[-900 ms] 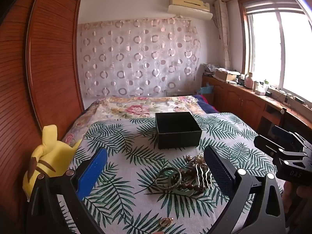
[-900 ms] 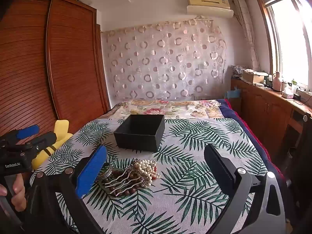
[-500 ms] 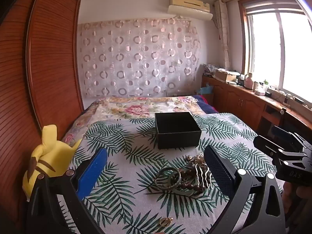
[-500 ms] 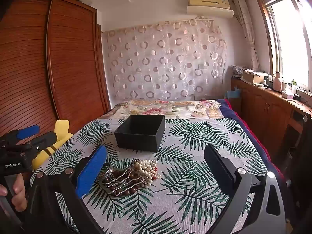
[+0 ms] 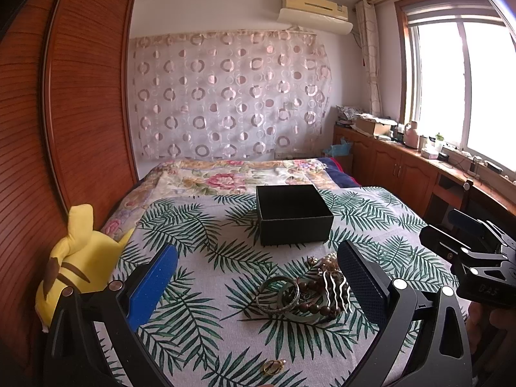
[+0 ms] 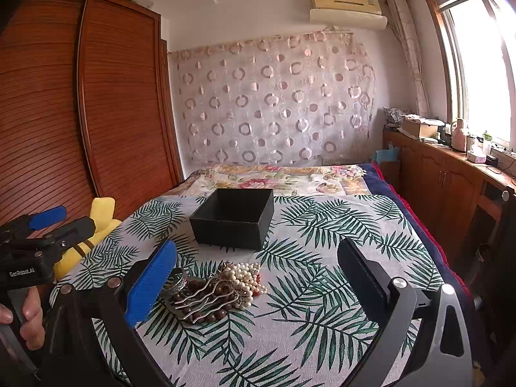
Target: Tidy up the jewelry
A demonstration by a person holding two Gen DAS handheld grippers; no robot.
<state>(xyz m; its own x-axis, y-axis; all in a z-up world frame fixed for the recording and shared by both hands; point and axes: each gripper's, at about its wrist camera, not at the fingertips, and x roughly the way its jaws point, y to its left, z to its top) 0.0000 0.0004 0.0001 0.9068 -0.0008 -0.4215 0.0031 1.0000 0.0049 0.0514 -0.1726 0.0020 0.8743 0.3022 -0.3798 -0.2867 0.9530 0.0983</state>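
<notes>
A pile of jewelry [image 5: 309, 293] lies on the leaf-print bedspread: metal bangles [image 5: 279, 295], brown wooden beads, a wavy silver hair comb [image 5: 335, 288] and a pearl string [image 6: 243, 275]. Behind it stands an open black box [image 5: 292, 214] [image 6: 233, 217], apparently empty. A small gold ring [image 5: 272, 366] lies nearer, apart from the pile. My left gripper [image 5: 258, 277] is open above the bed, the pile just inside its right finger. My right gripper [image 6: 258, 274] is open too, with the pile near its left finger. Neither holds anything.
A yellow plush toy [image 5: 77, 264] leans at the bed's left edge beside a wooden wardrobe [image 5: 64, 129]. A floral quilt [image 5: 232, 177] covers the far end. Wooden cabinets [image 5: 403, 174] with clutter run under the window on the right. A person's hand [image 6: 22, 312] grips the left tool.
</notes>
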